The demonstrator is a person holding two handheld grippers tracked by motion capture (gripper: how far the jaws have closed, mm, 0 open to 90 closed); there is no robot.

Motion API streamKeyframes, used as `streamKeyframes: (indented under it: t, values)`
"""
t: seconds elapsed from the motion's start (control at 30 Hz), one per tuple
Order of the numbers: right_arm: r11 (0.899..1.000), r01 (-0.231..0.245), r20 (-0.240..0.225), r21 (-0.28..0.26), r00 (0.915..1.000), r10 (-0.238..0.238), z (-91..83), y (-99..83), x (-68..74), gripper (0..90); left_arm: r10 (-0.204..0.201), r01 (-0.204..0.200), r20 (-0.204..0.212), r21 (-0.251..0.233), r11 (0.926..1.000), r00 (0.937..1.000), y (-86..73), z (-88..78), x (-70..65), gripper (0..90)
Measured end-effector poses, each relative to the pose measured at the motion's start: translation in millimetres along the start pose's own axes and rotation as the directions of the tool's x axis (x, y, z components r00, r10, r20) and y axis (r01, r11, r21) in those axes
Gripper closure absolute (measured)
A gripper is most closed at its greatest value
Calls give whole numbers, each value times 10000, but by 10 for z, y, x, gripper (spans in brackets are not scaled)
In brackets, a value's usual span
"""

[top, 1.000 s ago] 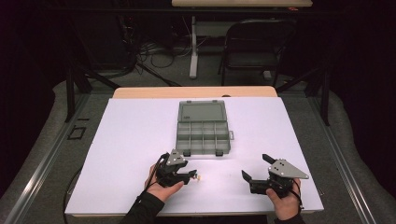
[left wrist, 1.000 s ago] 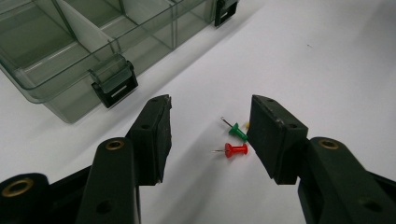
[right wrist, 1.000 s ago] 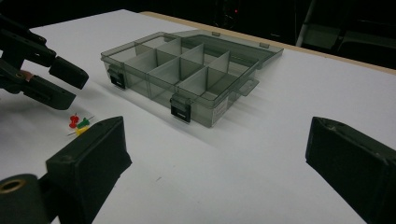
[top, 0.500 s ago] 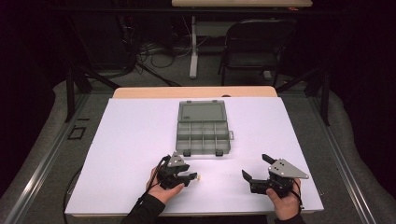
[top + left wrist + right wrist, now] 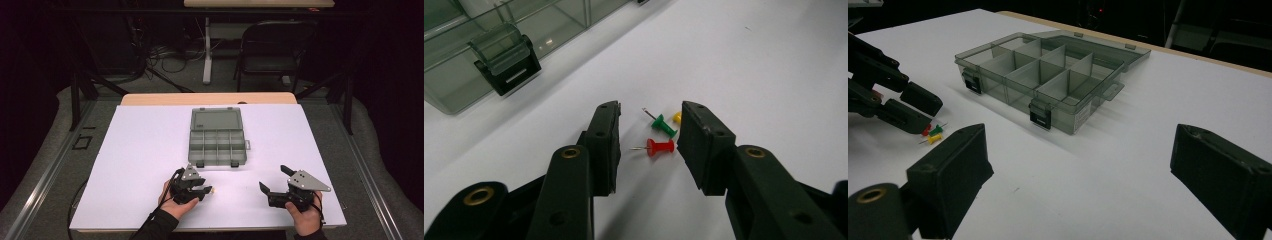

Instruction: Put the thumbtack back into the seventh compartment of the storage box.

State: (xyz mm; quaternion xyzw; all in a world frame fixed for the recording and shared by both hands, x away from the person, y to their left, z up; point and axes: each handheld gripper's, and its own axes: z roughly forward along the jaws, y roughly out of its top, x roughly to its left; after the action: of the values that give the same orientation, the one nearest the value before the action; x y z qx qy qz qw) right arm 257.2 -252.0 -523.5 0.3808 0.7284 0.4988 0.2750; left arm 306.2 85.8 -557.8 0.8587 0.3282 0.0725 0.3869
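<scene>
A white table [image 5: 150, 150] stands before a dark room.

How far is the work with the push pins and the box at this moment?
Done: the compartment box lies open, lid back. In hand: the left gripper has just been closing around the red pin, not yet touching it; the green pin lies beside it. Left: all pins remain on the table. The right gripper waits open.
</scene>
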Motion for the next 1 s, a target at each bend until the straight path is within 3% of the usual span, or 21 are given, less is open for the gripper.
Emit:
streamKeyframes:
  t: [0.47, 0.7, 1.0]
  values:
    - [10000, -7, -14, -1, 10000, 7, 3, -3, -4, 87, 57, -57, -40, 79, 10000, 10000, -24, 26, -22, 651]
    - [10000, -4, -22, 25, 10000, 4, 5, -5, -3, 91, 374, -373, -174, 84, 9993, 9991, -30, 27, -40, 684]
    - [10000, 29, -28, 61, 10000, -28, 6, -6, -3, 95, 331, -330, -41, 107, 9994, 9994, -39, 17, -39, 689]
